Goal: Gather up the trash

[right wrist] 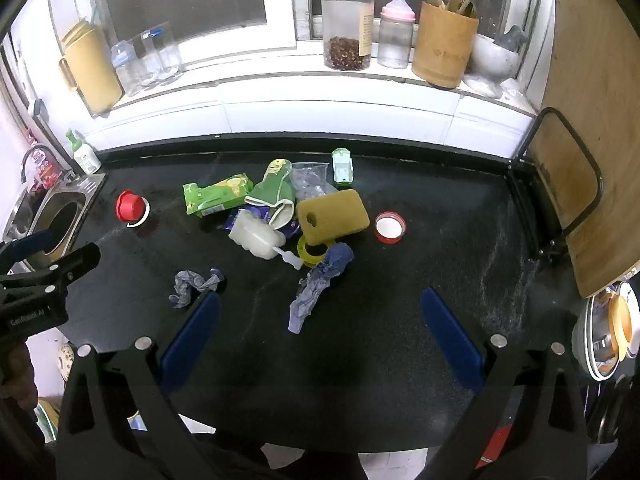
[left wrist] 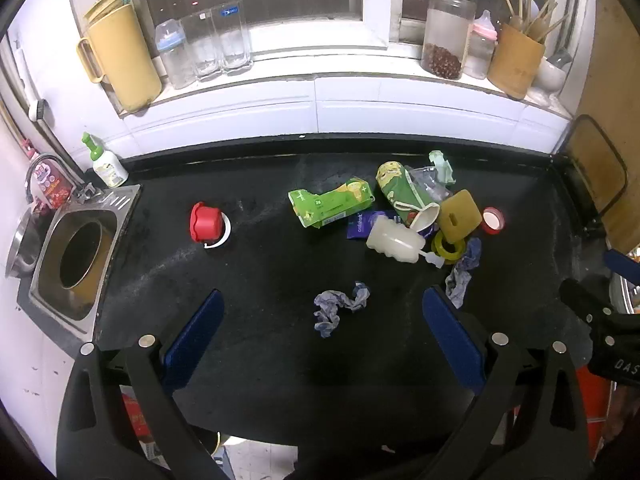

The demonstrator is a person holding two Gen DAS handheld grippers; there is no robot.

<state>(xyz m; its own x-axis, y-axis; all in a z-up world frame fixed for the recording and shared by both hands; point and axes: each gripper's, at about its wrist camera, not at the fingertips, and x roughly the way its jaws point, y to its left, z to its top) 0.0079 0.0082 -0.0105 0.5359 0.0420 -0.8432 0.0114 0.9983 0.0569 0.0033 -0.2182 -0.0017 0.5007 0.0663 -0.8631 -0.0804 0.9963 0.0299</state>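
Trash lies on a black counter. A crumpled grey tissue sits just ahead of my open, empty left gripper. A second crumpled tissue lies ahead of my open, empty right gripper. Behind it is a pile: a green carton, a green paper cup, a white plastic bottle, a yellow sponge, a yellow tape ring and a red lid. A red cap lies apart to the left.
A steel sink with a round hole is set at the counter's left end. The windowsill holds a yellow jug, glass bottles, a jar and a utensil holder. A wooden board stands in a rack at the right.
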